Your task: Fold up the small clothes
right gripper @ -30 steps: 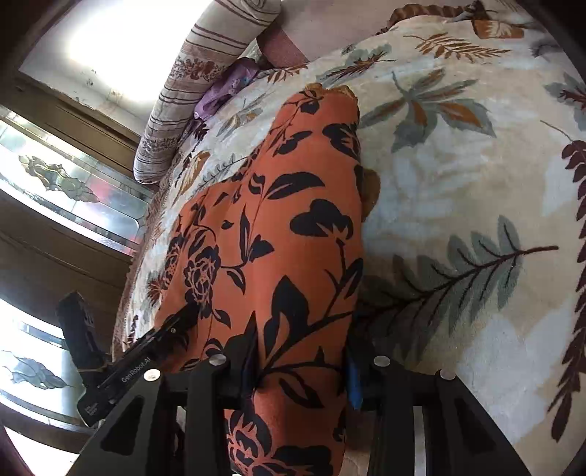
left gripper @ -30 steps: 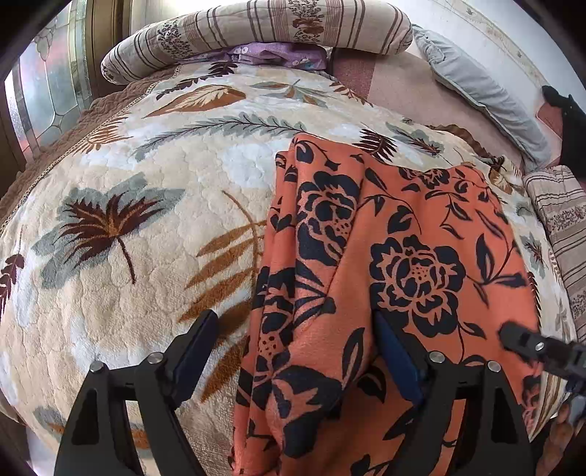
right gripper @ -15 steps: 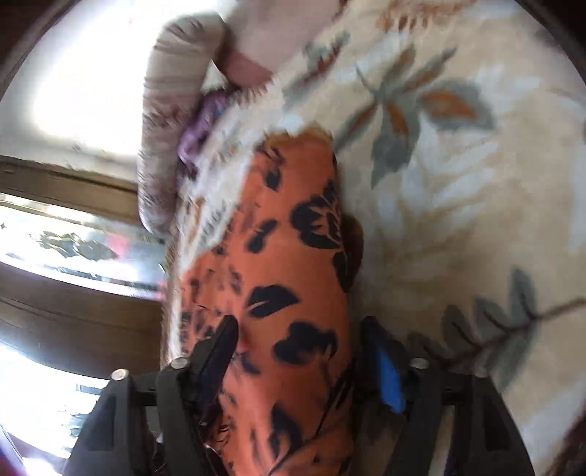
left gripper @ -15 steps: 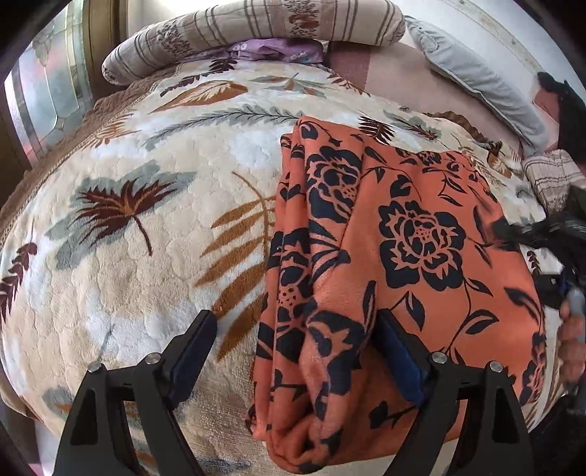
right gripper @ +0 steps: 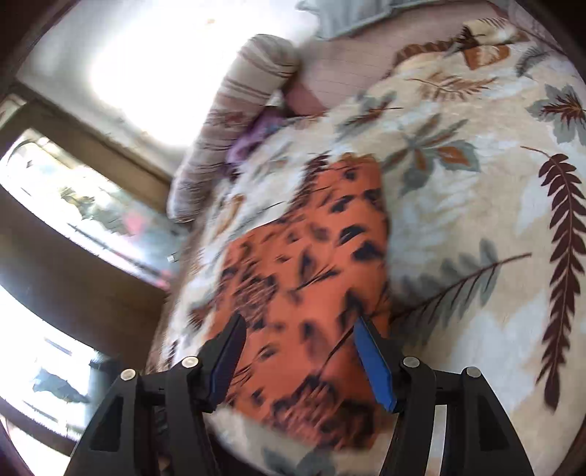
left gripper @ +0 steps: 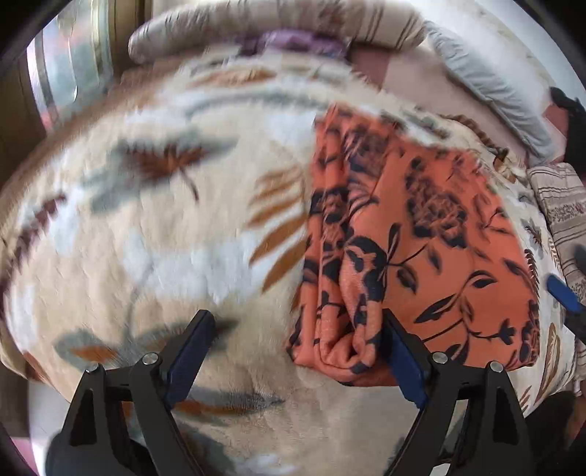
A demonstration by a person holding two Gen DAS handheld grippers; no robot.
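Note:
An orange garment with black flowers [left gripper: 421, 234] lies folded on the leaf-patterned blanket [left gripper: 164, 238]; it also shows in the right wrist view [right gripper: 304, 278]. My left gripper [left gripper: 296, 351] is open and empty, above the blanket at the garment's near left corner, with its right finger [left gripper: 403, 351] over the bunched fold. My right gripper [right gripper: 300, 359] is open and empty above the garment's near end. Its blue finger pad [left gripper: 564, 296] shows at the right edge of the left wrist view.
A striped bolster [left gripper: 278, 25] and a purple cloth [left gripper: 293, 42] lie at the bed's far end, a grey pillow [left gripper: 487, 80] beside them. Another striped cushion [left gripper: 564, 212] lies at the right. A dark wooden cabinet with glass panels [right gripper: 73, 227] stands beside the bed.
Both grippers have pulled back and lifted off the garment. The right gripper let go of the cloth and opened wider. The garment now lies folded shorter.

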